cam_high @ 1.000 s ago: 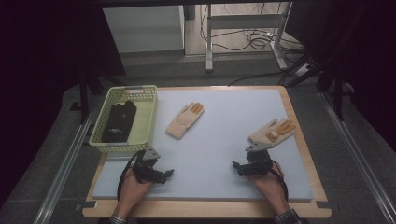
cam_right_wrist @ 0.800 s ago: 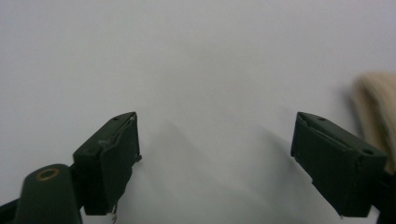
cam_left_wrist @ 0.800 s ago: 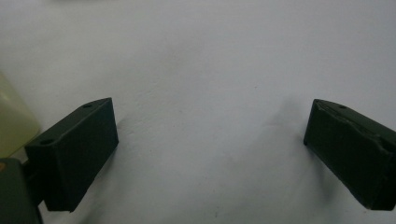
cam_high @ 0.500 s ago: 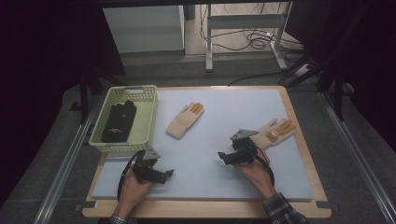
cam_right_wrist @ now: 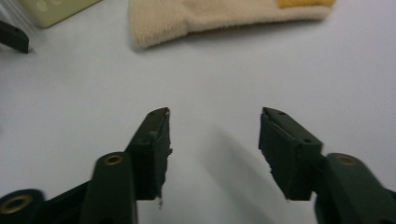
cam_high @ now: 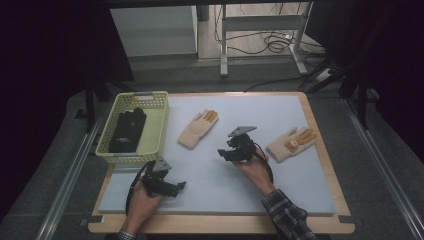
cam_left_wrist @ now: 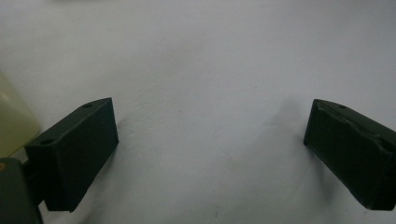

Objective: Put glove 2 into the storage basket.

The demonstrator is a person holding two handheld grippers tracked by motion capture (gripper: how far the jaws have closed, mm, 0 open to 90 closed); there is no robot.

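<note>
From the high view, the right gripper [cam_high: 226, 151] sits mid-frame between two cream gloves, the nearer glove [cam_high: 197, 128] up-left. Its own view: fingers [cam_right_wrist: 152, 149] half-parted, just been closing, empty. The left gripper's [cam_left_wrist: 210, 158] fingers gape wide over bare worktop [cam_left_wrist: 201, 70].

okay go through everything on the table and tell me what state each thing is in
Left gripper: jaws wide open, empty, over the mat.
Right gripper: jaws half open, just been closing, empty.
Middle glove: lying flat.
Right-side glove: lying flat.
Basket: upright, black gloves inside.
</note>
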